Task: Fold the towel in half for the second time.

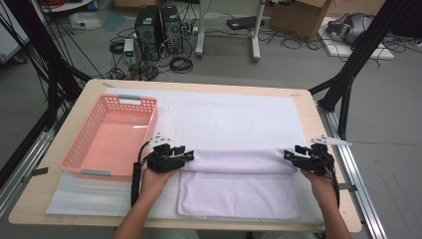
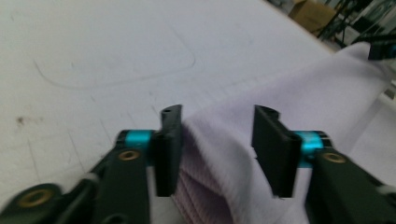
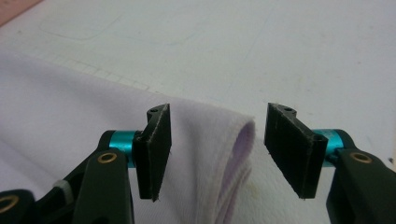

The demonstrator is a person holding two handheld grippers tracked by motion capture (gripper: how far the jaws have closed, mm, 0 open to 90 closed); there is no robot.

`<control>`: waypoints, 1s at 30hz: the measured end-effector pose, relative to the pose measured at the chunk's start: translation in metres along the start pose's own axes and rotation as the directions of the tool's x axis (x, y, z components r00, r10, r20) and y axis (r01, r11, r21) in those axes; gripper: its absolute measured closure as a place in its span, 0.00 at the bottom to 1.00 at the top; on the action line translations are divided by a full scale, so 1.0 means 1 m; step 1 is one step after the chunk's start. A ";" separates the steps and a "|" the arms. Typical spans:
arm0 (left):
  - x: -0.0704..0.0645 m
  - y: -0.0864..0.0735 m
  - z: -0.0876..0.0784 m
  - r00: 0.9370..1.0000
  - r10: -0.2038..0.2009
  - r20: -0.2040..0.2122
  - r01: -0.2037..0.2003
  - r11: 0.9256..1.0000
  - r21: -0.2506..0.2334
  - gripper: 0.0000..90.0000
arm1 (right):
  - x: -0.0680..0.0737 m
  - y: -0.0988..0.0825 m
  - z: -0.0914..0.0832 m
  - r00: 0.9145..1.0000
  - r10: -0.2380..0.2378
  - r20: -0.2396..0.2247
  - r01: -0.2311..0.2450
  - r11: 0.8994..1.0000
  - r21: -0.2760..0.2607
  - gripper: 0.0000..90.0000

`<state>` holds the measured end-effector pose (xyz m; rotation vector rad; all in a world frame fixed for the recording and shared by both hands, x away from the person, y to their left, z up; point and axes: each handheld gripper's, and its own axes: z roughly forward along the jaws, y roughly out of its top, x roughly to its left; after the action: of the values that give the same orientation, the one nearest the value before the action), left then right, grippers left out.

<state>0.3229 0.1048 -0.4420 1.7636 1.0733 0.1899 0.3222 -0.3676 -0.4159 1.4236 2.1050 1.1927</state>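
On the left of the desk [image 1: 303, 107] a pink basket [image 1: 112, 135] with nothing in it stands just beside the left hand-held gripper [image 1: 188, 156], whose jaws stand apart around the left end of the folded white towel [image 1: 238, 179] without pinching it. The towel lies along the near edge on a white mat [image 1: 234, 117], with bare mat open behind it. At the towel's right end, near the desk's right edge, the right hand-held gripper [image 1: 287, 155] stands wide around the fold, not clamped.

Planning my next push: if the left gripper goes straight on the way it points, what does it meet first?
The folded towel. The left gripper has its open jaws astride the towel's end, so it would likely bunch that fold first.
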 end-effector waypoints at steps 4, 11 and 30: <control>-0.004 -0.003 -0.003 1.000 0.010 0.015 -0.010 1.000 -0.002 0.95 | -0.001 0.001 0.004 0.999 0.004 -0.034 -0.003 1.000 0.030 0.81; -0.013 -0.015 -0.026 0.997 0.040 0.059 -0.036 0.997 -0.066 0.94 | 0.008 -0.020 -0.018 0.996 -0.058 -0.065 0.056 0.998 -0.043 0.90; -0.044 -0.058 -0.075 0.985 0.109 0.136 -0.099 0.992 -0.077 0.94 | 0.045 -0.073 -0.082 0.993 -0.063 -0.095 0.052 0.992 -0.113 0.90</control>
<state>0.2211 0.1280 -0.4393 1.7444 0.8648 0.1636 0.2045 -0.3761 -0.4170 1.2709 2.0934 1.3598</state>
